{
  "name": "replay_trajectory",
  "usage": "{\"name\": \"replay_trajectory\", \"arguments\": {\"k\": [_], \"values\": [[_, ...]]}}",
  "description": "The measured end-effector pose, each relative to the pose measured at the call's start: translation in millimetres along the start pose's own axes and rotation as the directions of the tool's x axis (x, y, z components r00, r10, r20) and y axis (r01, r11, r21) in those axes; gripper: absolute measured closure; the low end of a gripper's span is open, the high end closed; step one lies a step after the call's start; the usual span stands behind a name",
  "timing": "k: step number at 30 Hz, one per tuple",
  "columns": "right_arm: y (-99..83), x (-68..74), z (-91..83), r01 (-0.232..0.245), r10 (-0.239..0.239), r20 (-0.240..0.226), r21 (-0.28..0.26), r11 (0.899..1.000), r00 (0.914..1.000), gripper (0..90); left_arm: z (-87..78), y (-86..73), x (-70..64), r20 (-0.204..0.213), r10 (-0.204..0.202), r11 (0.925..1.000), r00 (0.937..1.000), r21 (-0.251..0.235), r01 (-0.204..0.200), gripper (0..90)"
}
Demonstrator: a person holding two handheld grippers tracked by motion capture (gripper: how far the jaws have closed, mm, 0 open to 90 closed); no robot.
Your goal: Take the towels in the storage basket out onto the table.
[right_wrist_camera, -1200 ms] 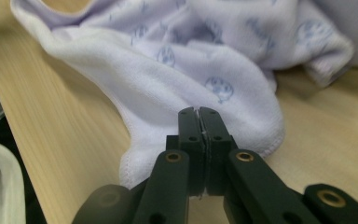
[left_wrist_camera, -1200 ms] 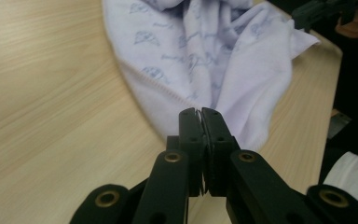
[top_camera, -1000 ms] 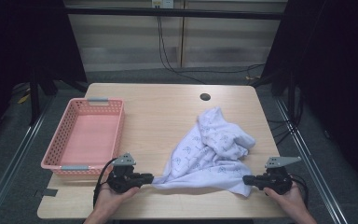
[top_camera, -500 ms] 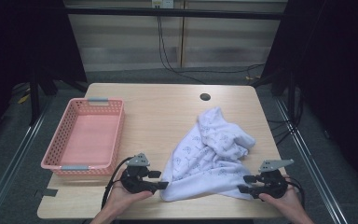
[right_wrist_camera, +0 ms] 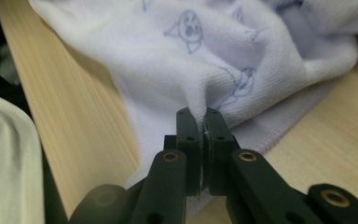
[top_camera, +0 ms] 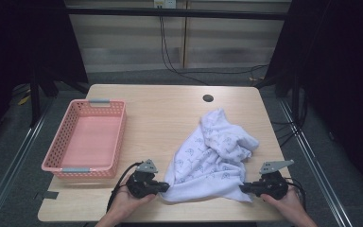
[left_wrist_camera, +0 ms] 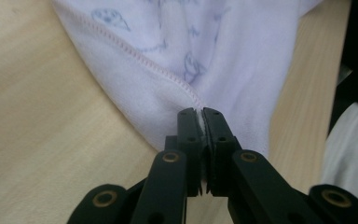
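A white towel (top_camera: 215, 153) with a faint blue print lies crumpled on the right half of the wooden table (top_camera: 165, 113). My left gripper (top_camera: 164, 187) is at the front of the table, shut on the towel's near left corner (left_wrist_camera: 158, 88). My right gripper (top_camera: 242, 187) is shut on the near right corner (right_wrist_camera: 223, 70). In both gripper views the black jaws are pressed together with a fold of white cloth pinched between them. The towel's front edge stretches between the two grippers.
An empty pink plastic basket (top_camera: 89, 138) stands on the left side of the table. A dark cable hole (top_camera: 208, 98) sits near the far edge. A white sleeve (right_wrist_camera: 4, 163) shows off the near table edge. Bare wood lies between basket and towel.
Both grippers have drawn a little toward the front edge with the towel corners in them. The left one has moved right, toward the towel, so the front edge hangs slacker.
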State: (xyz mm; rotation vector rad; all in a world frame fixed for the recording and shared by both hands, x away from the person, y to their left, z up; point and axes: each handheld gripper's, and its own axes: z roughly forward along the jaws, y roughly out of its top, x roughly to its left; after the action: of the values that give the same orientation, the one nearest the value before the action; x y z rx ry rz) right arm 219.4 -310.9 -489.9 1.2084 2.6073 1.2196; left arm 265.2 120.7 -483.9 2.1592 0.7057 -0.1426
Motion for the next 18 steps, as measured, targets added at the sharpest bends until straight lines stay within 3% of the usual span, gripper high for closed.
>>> {"name": "replay_trajectory", "arguments": {"k": [2,5,8,12,16,17,18], "values": [[3.6,-1.2,-8.1,-0.011,0.01,-0.014,-0.06,0.998,0.9998,87.5,-11.9,3.1,5.4,0.033,-0.046,0.9962,0.9984,-0.073,0.048,87.0],[11.9,-4.6,-23.4,-0.027,0.022,-0.033,-0.143,0.989,0.9992,87.8,-30.4,11.3,13.0,0.055,-0.097,0.9795,0.9938,-0.172,0.105,87.0],[26.8,-9.4,-40.7,-0.035,0.03,-0.026,-0.224,0.974,0.9992,87.9,-48.2,29.2,18.6,0.073,-0.105,0.959,0.9918,-0.257,0.12,86.8],[58.2,-11.5,-56.3,0.0,-0.001,-0.003,-0.301,0.954,1.0,87.9,-69.0,61.0,22.0,0.05,-0.075,0.9351,0.9959,-0.343,0.088,86.9],[88.9,-23.1,-65.9,-0.013,-0.001,-0.036,-0.396,0.918,0.9994,88.0,-84.5,85.2,35.0,0.057,-0.103,0.8974,0.993,-0.425,0.118,87.0],[95.6,-26.1,-68.2,-0.018,0.002,-0.038,-0.413,0.91,0.9993,88.0,-86.7,90.0,37.0,0.058,-0.106,0.8934,0.9927,-0.433,0.121,86.9],[102.1,-28.7,-70.2,-0.015,-0.002,-0.039,-0.427,0.904,0.9992,88.1,-88.5,95.1,37.7,0.041,-0.097,0.894,0.9944,-0.435,0.105,86.9]]}}
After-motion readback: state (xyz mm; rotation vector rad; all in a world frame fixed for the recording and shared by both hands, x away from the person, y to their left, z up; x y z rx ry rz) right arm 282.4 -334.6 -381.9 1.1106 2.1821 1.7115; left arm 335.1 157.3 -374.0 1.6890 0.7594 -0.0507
